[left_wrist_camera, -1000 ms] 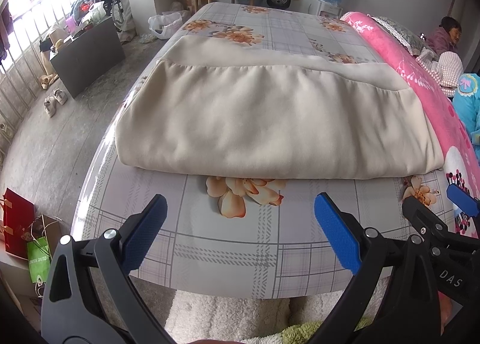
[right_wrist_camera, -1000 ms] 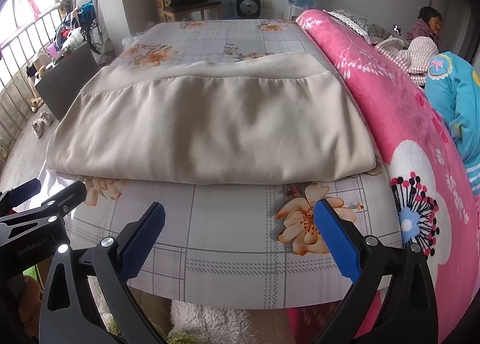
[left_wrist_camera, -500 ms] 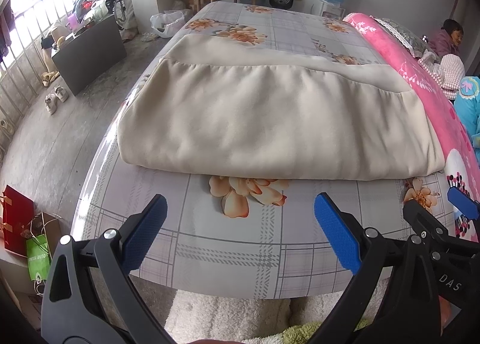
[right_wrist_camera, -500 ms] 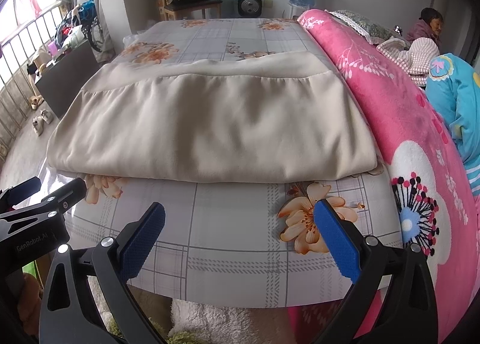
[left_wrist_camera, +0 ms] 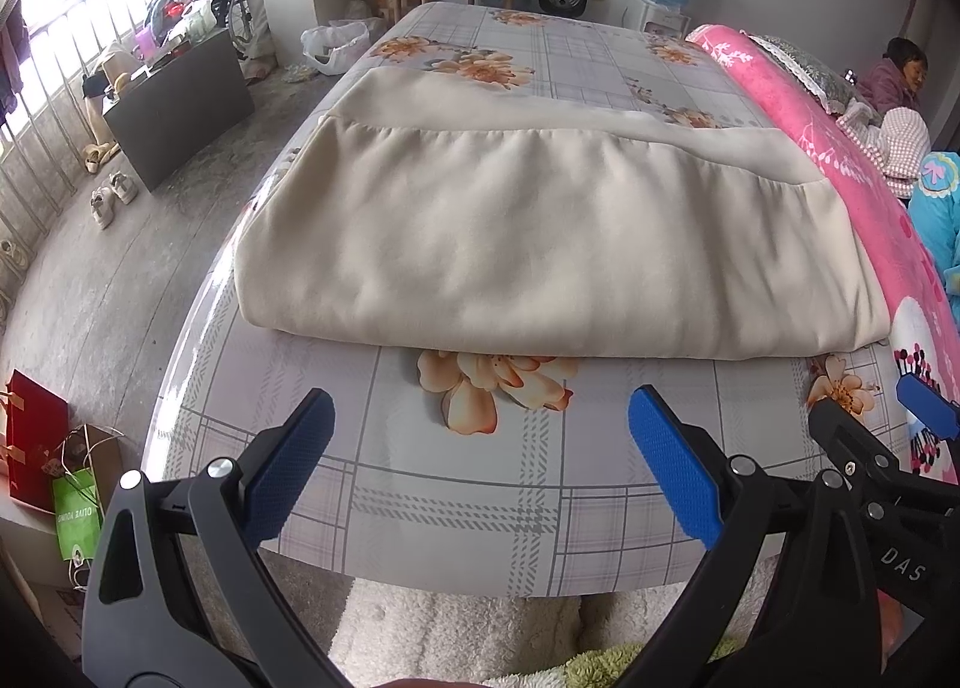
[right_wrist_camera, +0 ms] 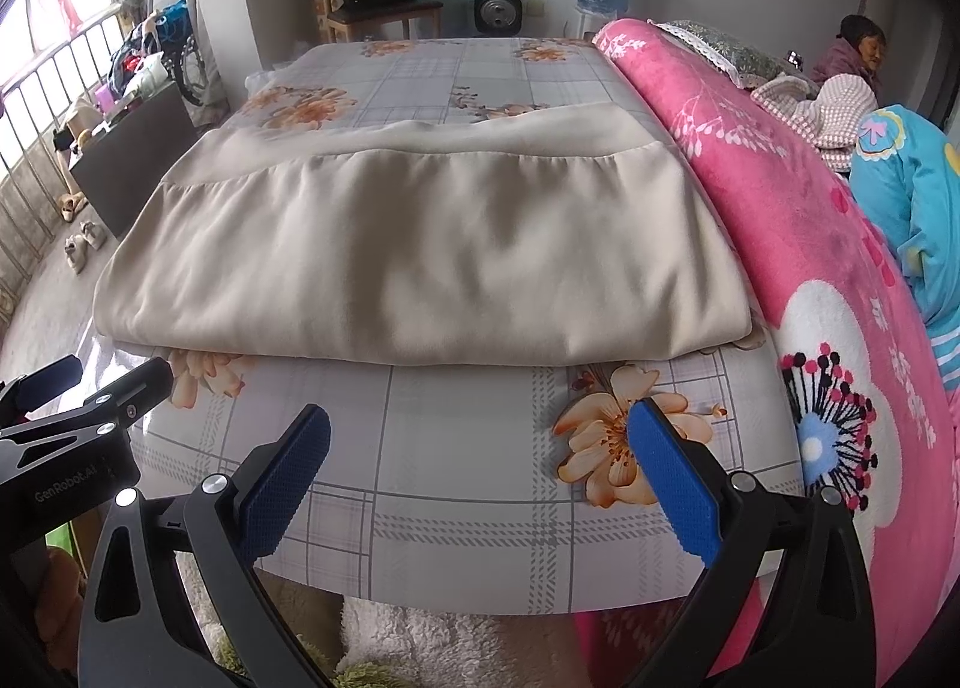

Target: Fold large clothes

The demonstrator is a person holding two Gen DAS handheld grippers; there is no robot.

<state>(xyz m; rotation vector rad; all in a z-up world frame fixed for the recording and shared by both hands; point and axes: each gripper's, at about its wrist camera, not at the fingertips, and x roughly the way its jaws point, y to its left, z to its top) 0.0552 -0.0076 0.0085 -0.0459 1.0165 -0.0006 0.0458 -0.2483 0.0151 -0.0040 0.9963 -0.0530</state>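
Note:
A large beige garment (left_wrist_camera: 540, 232) lies folded flat on the bed's grey floral sheet (left_wrist_camera: 480, 496), its folded edge toward me; it also shows in the right wrist view (right_wrist_camera: 420, 256). My left gripper (left_wrist_camera: 480, 448) is open and empty, held above the sheet just short of the garment's near edge. My right gripper (right_wrist_camera: 480, 454) is open and empty too, beside the left one and the same distance from the garment. Each gripper shows at the edge of the other's view: the right one (left_wrist_camera: 888, 436), the left one (right_wrist_camera: 90, 394).
A pink floral blanket (right_wrist_camera: 780, 220) runs along the bed's right side, with a person (right_wrist_camera: 858, 51) and a blue garment (right_wrist_camera: 906, 184) beyond it. A dark cabinet (left_wrist_camera: 180, 99), shoes and bags (left_wrist_camera: 54, 478) stand on the floor at left. A chair and water bottle stand at the far wall.
Both grippers have drifted slightly nearer and higher over the bed edge, so the garment sits a little lower in view. Both stay open. The garment has not moved.

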